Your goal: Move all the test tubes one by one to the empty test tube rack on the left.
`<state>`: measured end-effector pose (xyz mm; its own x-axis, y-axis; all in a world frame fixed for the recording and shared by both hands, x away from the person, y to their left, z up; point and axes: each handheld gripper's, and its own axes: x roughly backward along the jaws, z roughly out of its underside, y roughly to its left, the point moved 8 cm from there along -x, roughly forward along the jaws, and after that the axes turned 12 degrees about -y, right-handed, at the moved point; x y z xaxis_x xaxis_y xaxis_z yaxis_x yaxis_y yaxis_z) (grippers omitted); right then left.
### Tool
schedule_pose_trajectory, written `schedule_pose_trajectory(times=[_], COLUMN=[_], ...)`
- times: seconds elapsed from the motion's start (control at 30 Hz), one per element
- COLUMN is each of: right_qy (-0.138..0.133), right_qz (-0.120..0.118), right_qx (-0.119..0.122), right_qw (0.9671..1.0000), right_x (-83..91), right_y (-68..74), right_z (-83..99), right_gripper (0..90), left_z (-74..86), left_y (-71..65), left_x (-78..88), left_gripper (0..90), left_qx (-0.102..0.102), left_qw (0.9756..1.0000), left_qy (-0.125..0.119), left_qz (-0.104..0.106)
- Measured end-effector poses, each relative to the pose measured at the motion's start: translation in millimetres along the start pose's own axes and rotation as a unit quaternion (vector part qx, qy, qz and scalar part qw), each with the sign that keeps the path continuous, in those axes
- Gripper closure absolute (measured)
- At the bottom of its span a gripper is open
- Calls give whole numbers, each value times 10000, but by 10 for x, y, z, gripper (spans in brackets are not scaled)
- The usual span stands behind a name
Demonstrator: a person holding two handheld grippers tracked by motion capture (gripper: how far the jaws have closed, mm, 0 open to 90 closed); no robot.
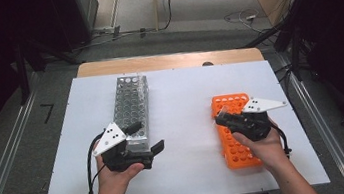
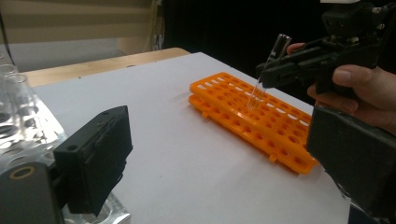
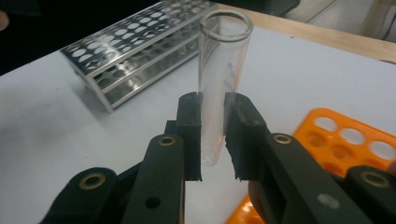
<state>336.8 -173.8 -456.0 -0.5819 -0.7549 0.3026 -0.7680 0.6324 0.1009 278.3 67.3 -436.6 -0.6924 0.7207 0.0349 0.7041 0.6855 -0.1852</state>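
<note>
One table (image 1: pixel 190 175), white-topped, with a strip of wood along the far edge. Two racks on it, well apart. One metal rack (image 1: pixel 132 110) on the left side, long, shiny, its top plate full of round holes; a few clear tubes blurred at the near end in the left gripper view, too unclear to count. One orange rack (image 1: pixel 233 131) on the right side, flat and plastic, with rows of round holes, none seen filled.

Two hands, each around one gripper. Left gripper (image 1: pixel 145 141) just beside the near end of the metal rack, jaws spread wide, nothing between them, though lately narrowing a little. Right gripper (image 1: pixel 224 117) over the orange rack, pinching one test tube (image 3: pixel 219 88).

One test tube, then: clear glass, open rim up, roughly upright and leaning a little, clamped between the two black pads at about its lower part, round bottom poking out just below them. In the left gripper view, same tube (image 2: pixel 266 74) hanging above the holes of the orange rack; whether clear of the plastic or just touching it, cannot tell.
</note>
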Motion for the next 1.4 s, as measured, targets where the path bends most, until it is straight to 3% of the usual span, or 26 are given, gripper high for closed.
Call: schedule_pose_trajectory(times=[0.2, 0.33, 0.67, 1.07, 1.27, 1.4], right_qy=[124, 190, 320, 434, 502, 513], right_qz=[-314, -493, -850, -1071, -1115, -1123], right_qx=[95, 223, 425, 516, 491, 514], right_qw=[9994, 9984, 9950, 9920, 9913, 9910], right_x=[-88, -156, -286, -387, -415, -427], right_y=[283, 458, 791, 1013, 1059, 1062], right_z=[36, 63, 113, 157, 175, 184], right_gripper=[741, 741, 741, 741, 741, 741], left_z=[4, 49, 84, 151, 168, 179], left_y=[-110, -211, -401, -487, -506, -489], left_x=[-91, -170, -293, -354, -360, -359], left_gripper=[141, 222, 427, 631, 723, 740], left_qx=[-16, -99, -110, -339, -314, -350], left_qw=[9999, 9996, 9985, 9973, 9966, 9967], left_qy=[71, 188, 175, 302, 313, 344], left_qz=[99, 173, 517, 585, 690, 647])
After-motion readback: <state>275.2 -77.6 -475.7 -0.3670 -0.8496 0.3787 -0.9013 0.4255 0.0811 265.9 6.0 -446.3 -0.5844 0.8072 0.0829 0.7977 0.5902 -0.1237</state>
